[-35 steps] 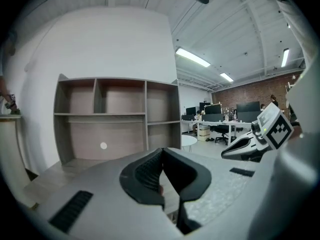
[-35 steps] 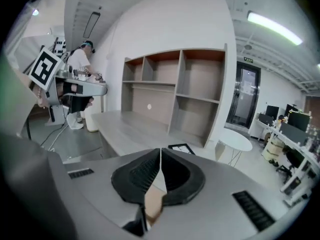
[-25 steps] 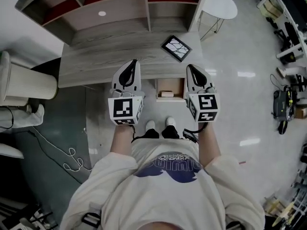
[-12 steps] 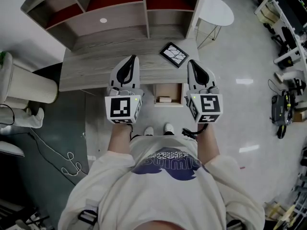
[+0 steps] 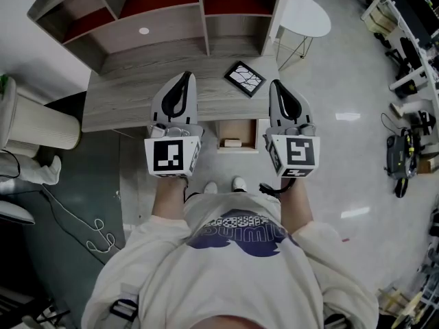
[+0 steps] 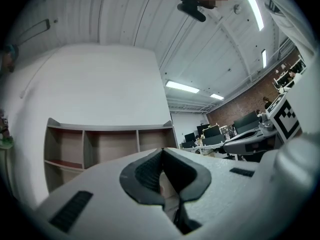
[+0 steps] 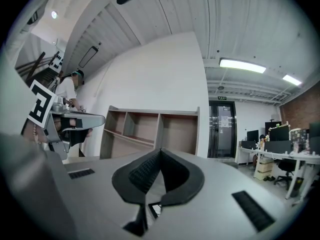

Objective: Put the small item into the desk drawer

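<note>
The wooden desk (image 5: pixel 130 94) has its small drawer (image 5: pixel 254 136) pulled open below the front edge. A small pale item (image 5: pixel 232 142) lies inside it. My left gripper (image 5: pixel 185 76) hovers over the desk to the left of the drawer, jaws shut and empty. My right gripper (image 5: pixel 275 84) hangs just right of the drawer, also shut with nothing in it. In the left gripper view the left gripper (image 6: pixel 161 151) points at the shelf unit. The right gripper (image 7: pixel 160 150) shows its dark pads pressed together at the tip in the right gripper view.
A shelf unit (image 5: pixel 164 16) stands at the back of the desk. A black-and-white framed tile (image 5: pixel 244 78) lies on the desk between the grippers. A round white side table (image 5: pixel 307 16) is at the right, a white fluted column (image 5: pixel 38 122) and floor cables (image 5: pixel 96 225) at the left.
Both grippers have moved a little farther out over the desk, the left one drifting left. The drawer stays open with the item in it.
</note>
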Action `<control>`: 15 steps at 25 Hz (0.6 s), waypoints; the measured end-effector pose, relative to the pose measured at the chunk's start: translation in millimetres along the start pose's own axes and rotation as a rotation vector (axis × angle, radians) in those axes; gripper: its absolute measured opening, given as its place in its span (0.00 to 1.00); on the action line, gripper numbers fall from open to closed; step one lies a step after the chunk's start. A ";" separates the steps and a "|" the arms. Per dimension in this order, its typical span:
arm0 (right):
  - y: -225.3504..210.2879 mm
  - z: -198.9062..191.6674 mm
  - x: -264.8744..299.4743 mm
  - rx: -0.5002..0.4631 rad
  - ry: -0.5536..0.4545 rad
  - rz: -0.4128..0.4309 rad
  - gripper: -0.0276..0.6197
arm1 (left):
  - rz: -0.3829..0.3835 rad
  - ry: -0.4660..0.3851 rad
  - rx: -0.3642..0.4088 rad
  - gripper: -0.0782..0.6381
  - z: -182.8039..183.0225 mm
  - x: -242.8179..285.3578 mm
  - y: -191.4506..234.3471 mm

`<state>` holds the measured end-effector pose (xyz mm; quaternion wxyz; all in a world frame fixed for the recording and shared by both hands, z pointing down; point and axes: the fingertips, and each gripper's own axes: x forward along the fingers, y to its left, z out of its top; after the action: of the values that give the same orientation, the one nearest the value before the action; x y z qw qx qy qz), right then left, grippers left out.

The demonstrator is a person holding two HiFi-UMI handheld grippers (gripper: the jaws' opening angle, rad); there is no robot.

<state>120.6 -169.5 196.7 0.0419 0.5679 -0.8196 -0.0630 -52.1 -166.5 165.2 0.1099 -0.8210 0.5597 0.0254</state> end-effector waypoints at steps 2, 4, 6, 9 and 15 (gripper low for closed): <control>-2.3 4.8 -1.4 0.001 -0.016 -0.010 0.04 | -0.005 -0.011 0.007 0.12 5.1 0.4 -2.0; -3.0 10.9 -1.7 -0.002 -0.036 -0.018 0.04 | -0.007 -0.020 0.011 0.12 9.2 1.0 -2.2; -2.0 19.1 -2.1 -0.001 -0.071 -0.021 0.04 | -0.005 -0.029 0.015 0.12 13.1 1.7 -1.6; 0.0 33.2 -5.8 -0.011 -0.134 -0.022 0.04 | -0.003 -0.053 0.018 0.12 20.5 2.3 -1.5; 3.5 43.7 -7.4 -0.030 -0.189 -0.022 0.04 | 0.010 -0.072 0.000 0.12 24.8 4.3 1.4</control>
<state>113.8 -158.9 154.1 -0.0277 0.5676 -0.8127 -0.1290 -49.8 -165.7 140.1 0.1298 -0.8168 0.5594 0.0557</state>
